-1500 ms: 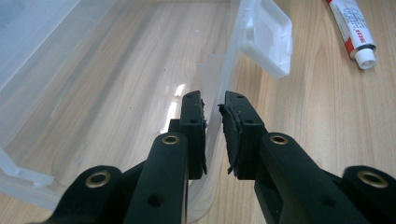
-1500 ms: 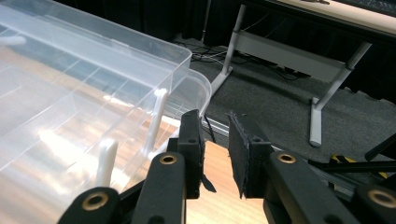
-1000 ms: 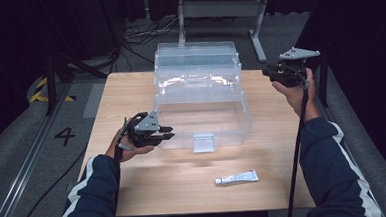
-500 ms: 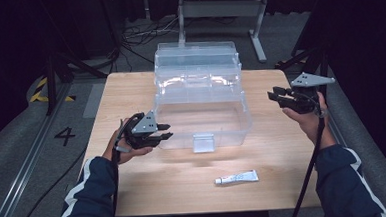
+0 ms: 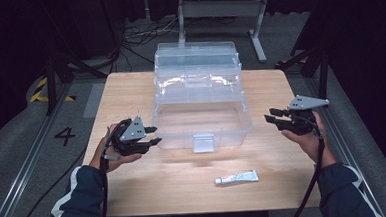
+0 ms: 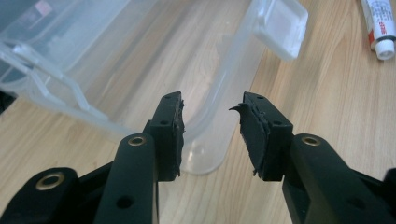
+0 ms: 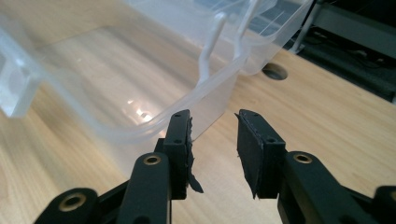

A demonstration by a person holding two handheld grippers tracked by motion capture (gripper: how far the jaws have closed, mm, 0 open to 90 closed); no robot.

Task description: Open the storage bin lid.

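Box (image 5: 202,123) of clear plastic stands in the middle of the wooden table (image 5: 130,87), open, with its lid and tray tiers folded back toward the far edge. Its long axis runs across the table from left to right, and its front wall, bearing a small clear latch (image 5: 204,142), faces the person's side.

The left gripper (image 5: 151,135) is just beside the box's near left corner and points at it from the left. Its jaws have just been opening and stand apart with nothing between them; in the left gripper view the rounded corner of the box (image 6: 210,140) shows through the gap beyond the pads, which do not touch it.

The right gripper (image 5: 271,121) hangs off the near right corner of the box and points left toward it, a little apart from the wall. Its jaws have also just been opening and are parted on nothing; in the right gripper view the box rim (image 7: 205,88) curves past just ahead of the left pad.

A small white tube (image 5: 236,177) lies on the table in front of the box, near the person's edge, its length roughly parallel to the box's long side, its cap end toward the left.
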